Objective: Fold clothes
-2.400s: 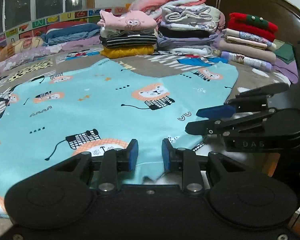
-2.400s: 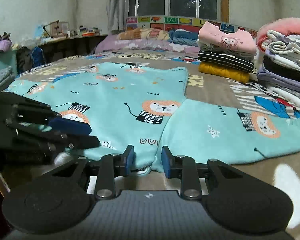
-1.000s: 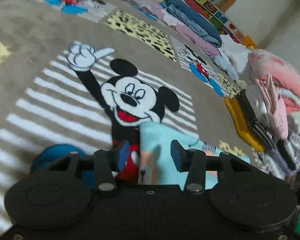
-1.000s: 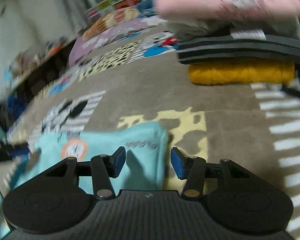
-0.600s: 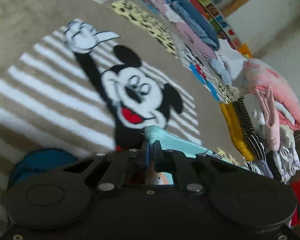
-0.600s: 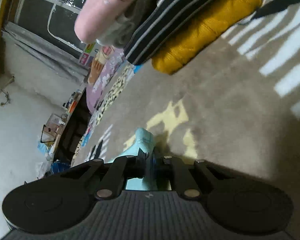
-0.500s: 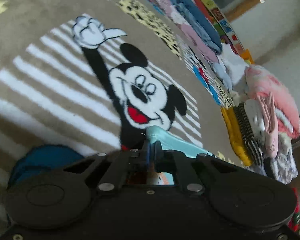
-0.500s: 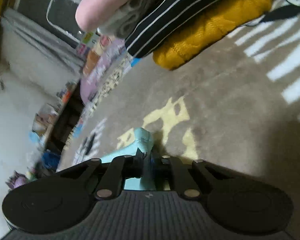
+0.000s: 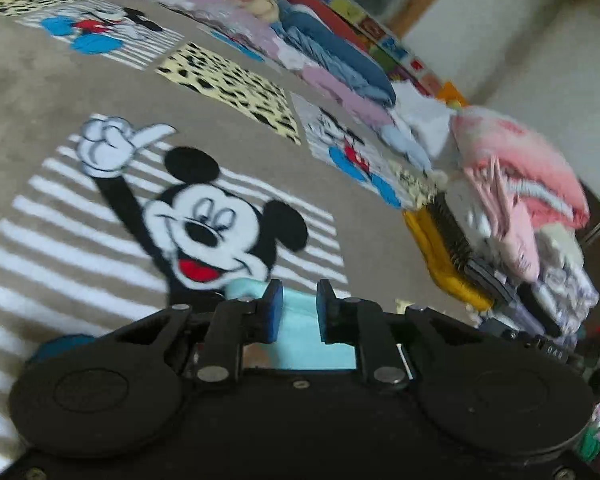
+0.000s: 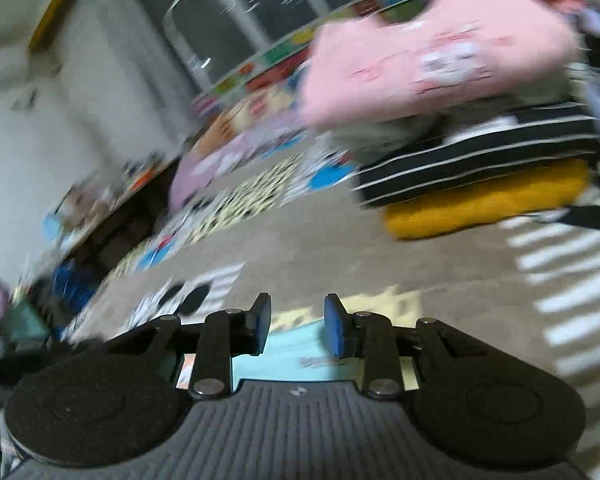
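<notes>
Left wrist view: the left gripper (image 9: 298,304) has its blue-padded jaws parted, soft turquoise garment (image 9: 308,340) lying between them on the plush cartoon-mouse blanket (image 9: 204,224). Right wrist view, blurred: the right gripper (image 10: 296,322) gapes wide over that turquoise cloth's edge, near a folded knit stack (image 10: 480,168).

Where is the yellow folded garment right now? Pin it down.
In the right wrist view the yellow folded garment lies at the right on the blanket, the bottom of a stack beneath the black striped garment and pink garment.
</notes>
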`<action>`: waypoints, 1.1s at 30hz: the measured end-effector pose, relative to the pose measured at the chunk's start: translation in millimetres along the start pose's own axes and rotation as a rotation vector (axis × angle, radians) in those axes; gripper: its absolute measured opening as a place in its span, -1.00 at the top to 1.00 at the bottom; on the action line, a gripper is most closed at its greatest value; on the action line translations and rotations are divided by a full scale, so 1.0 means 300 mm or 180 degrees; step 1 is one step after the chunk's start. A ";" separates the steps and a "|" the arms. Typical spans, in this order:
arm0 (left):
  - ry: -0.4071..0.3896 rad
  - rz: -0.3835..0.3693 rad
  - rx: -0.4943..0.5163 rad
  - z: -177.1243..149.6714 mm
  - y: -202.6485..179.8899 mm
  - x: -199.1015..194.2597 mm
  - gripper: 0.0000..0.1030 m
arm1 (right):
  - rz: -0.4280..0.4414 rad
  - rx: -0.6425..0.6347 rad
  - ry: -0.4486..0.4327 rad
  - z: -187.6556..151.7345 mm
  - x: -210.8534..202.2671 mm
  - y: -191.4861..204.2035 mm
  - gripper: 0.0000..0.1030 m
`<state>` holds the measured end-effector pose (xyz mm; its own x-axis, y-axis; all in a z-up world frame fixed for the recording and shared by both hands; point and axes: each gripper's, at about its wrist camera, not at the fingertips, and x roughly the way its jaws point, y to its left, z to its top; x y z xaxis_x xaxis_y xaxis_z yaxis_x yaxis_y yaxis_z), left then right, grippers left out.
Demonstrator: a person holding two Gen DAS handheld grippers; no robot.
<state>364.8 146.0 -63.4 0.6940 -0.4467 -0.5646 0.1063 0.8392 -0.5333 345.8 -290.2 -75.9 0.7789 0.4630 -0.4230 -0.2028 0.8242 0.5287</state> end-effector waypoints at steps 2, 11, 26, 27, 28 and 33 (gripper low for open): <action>0.0139 0.0147 0.0015 -0.005 0.001 0.055 0.72 | -0.0169 0.0018 0.0243 -0.006 0.076 -0.003 0.46; 0.0063 0.0229 -0.0473 -0.026 0.048 0.011 0.71 | -0.0428 0.0251 0.0232 -0.017 0.079 -0.057 0.96; -0.0400 0.0065 -0.0252 -0.348 -0.078 -0.452 0.59 | -0.0099 -0.0071 0.0001 -0.253 -0.420 0.110 0.53; -0.0377 0.0042 -0.0208 -0.377 -0.097 -0.456 0.59 | -0.0078 -0.0109 -0.0010 -0.289 -0.455 0.132 0.53; -0.0358 0.0026 -0.0163 -0.402 -0.114 -0.457 0.59 | -0.0054 -0.0146 -0.0017 -0.325 -0.489 0.153 0.53; -0.0085 0.0253 -0.0478 -0.462 -0.050 -0.332 0.43 | -0.0012 -0.0408 0.0060 -0.493 -0.568 0.252 0.53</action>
<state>195.3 135.0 -86.5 0.7148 -0.3707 -0.5930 -0.0560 0.8149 -0.5769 110.0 -258.6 -72.9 0.7688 0.4648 -0.4393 -0.2750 0.8604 0.4291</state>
